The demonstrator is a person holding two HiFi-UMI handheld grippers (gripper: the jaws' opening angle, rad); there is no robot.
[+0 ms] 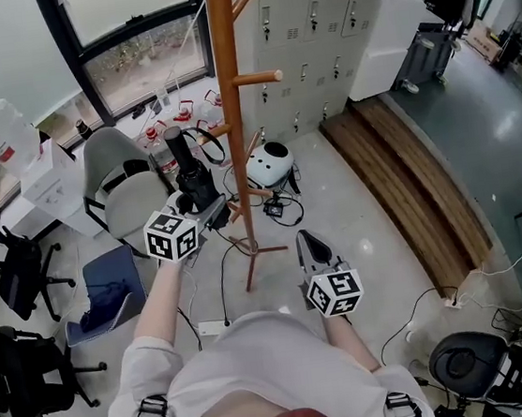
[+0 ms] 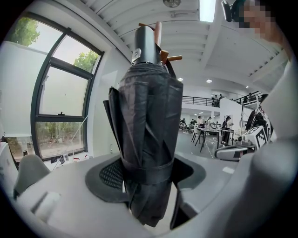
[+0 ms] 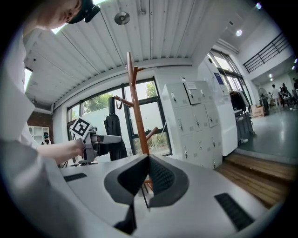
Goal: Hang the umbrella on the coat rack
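Head view, with both gripper views. The left gripper (image 1: pixel 204 203) is clenched on a folded black umbrella (image 1: pixel 183 158), which stands upright in its jaws just beside the pole of the wooden coat rack (image 1: pixel 230 84), on the side toward the window (image 1: pixel 133 53). In the left gripper view the two pads of the left gripper (image 2: pixel 148 175) press the umbrella (image 2: pixel 150 125) at its closing band, the grey handle end points upward, and the top of the coat rack (image 2: pixel 159 30) shows behind it. The umbrella's strap loop lies close to one of the rack's lower pegs; whether it sits over the peg cannot be told. The right gripper (image 1: pixel 309 245) is held lower and nearer the person, apart from the rack, near its foot in the picture. In the right gripper view the jaws of the right gripper (image 3: pixel 148 179) are drawn together with nothing between them, and beyond them stand the coat rack (image 3: pixel 134 107), the umbrella (image 3: pixel 113 131) and the left gripper (image 3: pixel 113 138). On the floor around the rack are a grey chair (image 1: pixel 124 184), a white helmet (image 1: pixel 270 166) and cables; grey lockers (image 1: pixel 313 17) stand behind.
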